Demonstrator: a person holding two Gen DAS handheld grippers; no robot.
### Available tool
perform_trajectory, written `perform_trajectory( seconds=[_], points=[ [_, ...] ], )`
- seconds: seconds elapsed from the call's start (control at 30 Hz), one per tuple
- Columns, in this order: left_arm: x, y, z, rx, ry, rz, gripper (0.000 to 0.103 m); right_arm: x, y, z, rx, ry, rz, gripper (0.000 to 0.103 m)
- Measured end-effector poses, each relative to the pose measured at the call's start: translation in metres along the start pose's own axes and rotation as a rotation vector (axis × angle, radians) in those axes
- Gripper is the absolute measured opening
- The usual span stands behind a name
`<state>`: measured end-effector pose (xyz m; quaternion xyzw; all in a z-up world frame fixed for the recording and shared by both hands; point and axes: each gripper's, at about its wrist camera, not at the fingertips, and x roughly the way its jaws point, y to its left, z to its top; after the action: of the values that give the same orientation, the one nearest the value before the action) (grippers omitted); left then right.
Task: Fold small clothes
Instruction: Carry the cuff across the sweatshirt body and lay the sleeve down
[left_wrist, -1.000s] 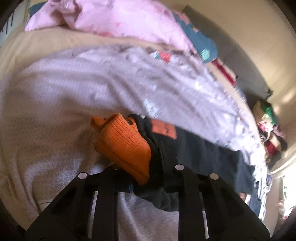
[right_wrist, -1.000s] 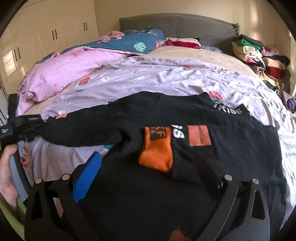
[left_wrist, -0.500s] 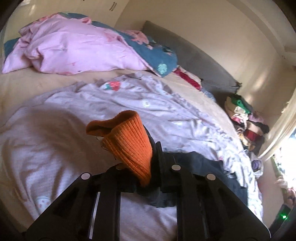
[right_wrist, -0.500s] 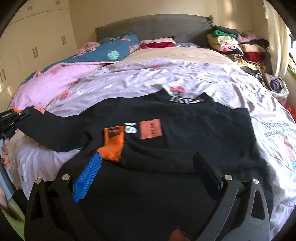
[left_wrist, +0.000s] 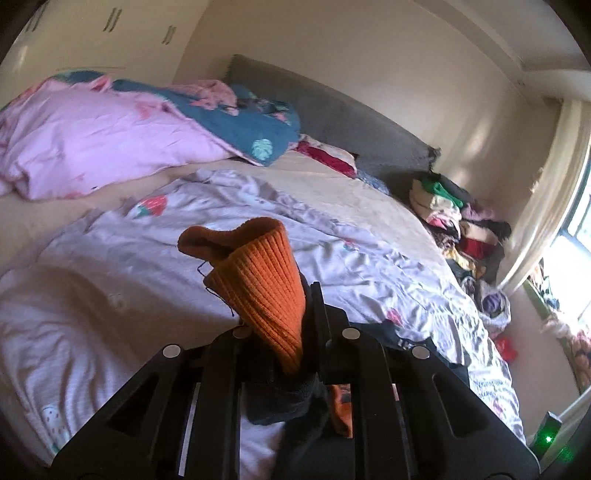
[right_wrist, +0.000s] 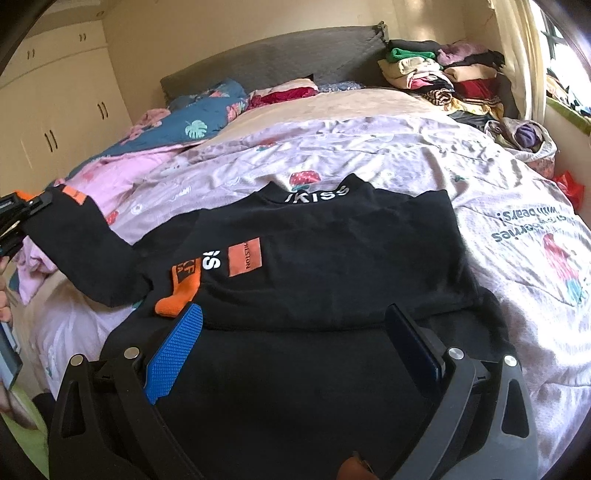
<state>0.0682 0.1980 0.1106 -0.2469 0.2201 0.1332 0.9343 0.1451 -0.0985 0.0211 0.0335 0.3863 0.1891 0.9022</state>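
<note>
A black sweater (right_wrist: 332, 251) with orange patches lies spread on the lilac strawberry-print sheet (right_wrist: 406, 158). One sleeve is folded across its front, its orange cuff (right_wrist: 177, 299) near my right gripper's blue pad (right_wrist: 173, 354). My right gripper (right_wrist: 295, 332) stands open low over the sweater's hem, its pads pressing on nothing. The other sleeve (right_wrist: 74, 243) stretches out to the left, lifted off the bed. My left gripper (left_wrist: 295, 325) is shut on that sleeve's ribbed orange cuff (left_wrist: 258, 280), which sticks up between its fingers; in the right wrist view the left gripper (right_wrist: 14, 218) sits at the left edge.
A pink duvet (left_wrist: 92, 144) and a blue leaf-print quilt (left_wrist: 243, 129) are heaped at the head of the bed, before a grey headboard (right_wrist: 277, 62). A pile of clothes (right_wrist: 443, 74) fills the far right corner. Wardrobe doors (right_wrist: 55, 110) stand left; a hand (right_wrist: 3, 295) shows there.
My left gripper has risen and tilted up with the orange cuff, pulling the sleeve up and out to the left. My right gripper has drifted sideways along the hem, still open.
</note>
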Motion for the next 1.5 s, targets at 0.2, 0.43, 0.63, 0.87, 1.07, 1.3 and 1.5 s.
perform_trajectory(
  seconds=[0.2, 0.43, 0.63, 0.87, 1.07, 1.3, 1.5],
  points=[
    [0.011, -0.043, -0.005, 0.068, 0.018, -0.057, 0.008, -0.007, -0.020, 0.002, 0.043, -0.017, -0.017, 0.098],
    [0.025, -0.094, -0.020, 0.130, 0.048, -0.176, 0.008, -0.016, -0.048, 0.003, 0.101, -0.036, -0.051, 0.098],
    [0.046, -0.131, -0.042, 0.224, 0.110, -0.310, 0.008, -0.027, -0.080, 0.001, 0.165, -0.055, -0.099, 0.098],
    [0.069, -0.158, -0.078, 0.300, 0.215, -0.392, 0.008, -0.038, -0.111, -0.003, 0.239, -0.069, -0.146, 0.098],
    [0.086, -0.173, -0.114, 0.376, 0.318, -0.437, 0.008, -0.042, -0.132, -0.009, 0.314, -0.065, -0.189, 0.098],
    [0.103, -0.181, -0.148, 0.432, 0.448, -0.509, 0.028, -0.041, -0.141, -0.011, 0.347, -0.060, -0.213, 0.098],
    [0.104, -0.181, -0.160, 0.453, 0.523, -0.562, 0.061, -0.034, -0.139, -0.013, 0.344, -0.041, -0.193, 0.098]
  ],
)
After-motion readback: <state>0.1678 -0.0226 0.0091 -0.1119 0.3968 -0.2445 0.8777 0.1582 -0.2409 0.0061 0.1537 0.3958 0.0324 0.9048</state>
